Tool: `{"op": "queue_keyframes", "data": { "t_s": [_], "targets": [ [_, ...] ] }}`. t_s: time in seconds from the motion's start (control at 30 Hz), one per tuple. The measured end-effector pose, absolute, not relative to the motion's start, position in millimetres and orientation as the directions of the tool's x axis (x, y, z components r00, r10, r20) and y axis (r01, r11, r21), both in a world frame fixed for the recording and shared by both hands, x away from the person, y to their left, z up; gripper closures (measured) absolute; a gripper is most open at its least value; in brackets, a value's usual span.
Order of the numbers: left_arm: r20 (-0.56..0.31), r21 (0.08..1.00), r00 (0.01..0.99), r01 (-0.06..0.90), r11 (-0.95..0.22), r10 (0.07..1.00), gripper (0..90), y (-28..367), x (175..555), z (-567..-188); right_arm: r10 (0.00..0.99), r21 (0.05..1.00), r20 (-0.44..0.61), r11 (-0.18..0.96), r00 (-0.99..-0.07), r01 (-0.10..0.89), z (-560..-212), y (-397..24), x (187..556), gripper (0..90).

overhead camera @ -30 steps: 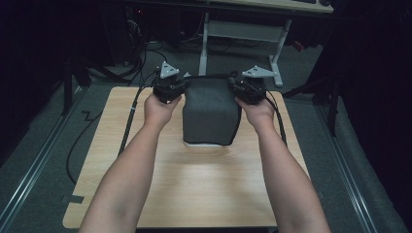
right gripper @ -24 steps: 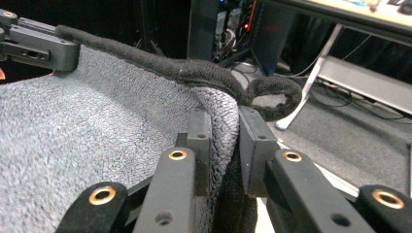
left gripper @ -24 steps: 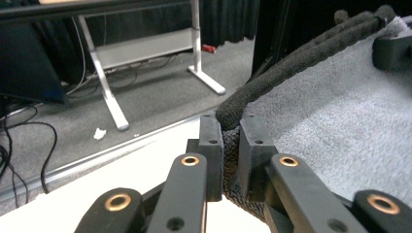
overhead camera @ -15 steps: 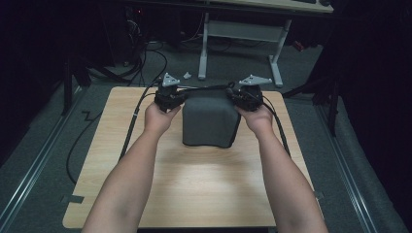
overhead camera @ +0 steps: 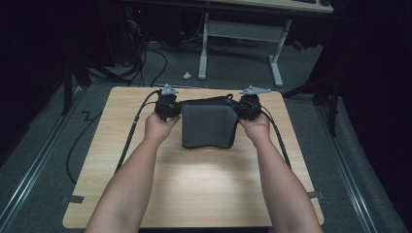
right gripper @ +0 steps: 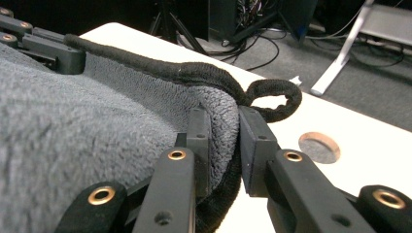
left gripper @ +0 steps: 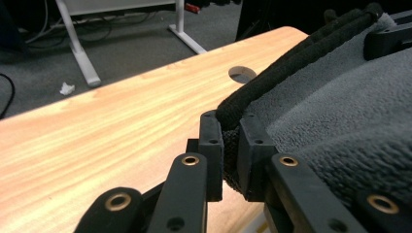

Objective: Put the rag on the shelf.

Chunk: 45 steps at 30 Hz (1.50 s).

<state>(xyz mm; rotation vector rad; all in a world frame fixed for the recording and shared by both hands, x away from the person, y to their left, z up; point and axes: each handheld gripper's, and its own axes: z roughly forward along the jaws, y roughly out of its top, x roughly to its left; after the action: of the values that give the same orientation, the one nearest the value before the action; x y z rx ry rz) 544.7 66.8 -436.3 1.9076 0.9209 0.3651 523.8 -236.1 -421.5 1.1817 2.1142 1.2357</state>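
Note:
A dark grey fleecy towel [overhead camera: 208,127] with a black corded hem lies draped over the far middle of the wooden table [overhead camera: 194,194], stretched between both hands. My left gripper [overhead camera: 166,108] is shut on the towel's far left corner; in the left gripper view the jaws pinch the black hem [left gripper: 272,73] and the grey pile [left gripper: 340,121] runs off to the right. My right gripper [overhead camera: 248,108] is shut on the far right corner, and the right gripper view shows the towel [right gripper: 73,126] between its jaws with a black hanging loop [right gripper: 274,99] sticking out past them.
Round cable holes [left gripper: 241,74] [right gripper: 319,146] are cut into the tabletop near its far corners. Black cables [overhead camera: 131,136] trail off the table's left side. A white desk frame [overhead camera: 238,39] stands on the carpet beyond the table. A metal rail [overhead camera: 29,170] runs along the left.
Both hands have come down and moved toward the far side of the table with the towel. It hung from the grippers before and now rests on the tabletop.

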Motion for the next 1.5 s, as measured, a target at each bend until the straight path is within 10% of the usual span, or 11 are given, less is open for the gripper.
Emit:
{"op": "queue_keyframes", "data": {
  "t_s": [0.8, 1.5],
  "targets": [
    [-0.199, 0.832, 0.661, 0.504, -0.232, 0.724, 81.5, 72.5, 538.8, -455.0, 0.836, 0.834, 0.166, 0.165, -0.524, 0.527, -440.8, -239.0, 521.1, 74.7],
    [-0.173, 0.838, 0.607, 0.505, -0.208, 0.776, 63.4, 83.2, 536.6, -442.5, 0.878, 0.857, 0.120, 0.145, -0.464, 0.494, -415.2, -255.3, 520.9, 52.7]
  ]
}}
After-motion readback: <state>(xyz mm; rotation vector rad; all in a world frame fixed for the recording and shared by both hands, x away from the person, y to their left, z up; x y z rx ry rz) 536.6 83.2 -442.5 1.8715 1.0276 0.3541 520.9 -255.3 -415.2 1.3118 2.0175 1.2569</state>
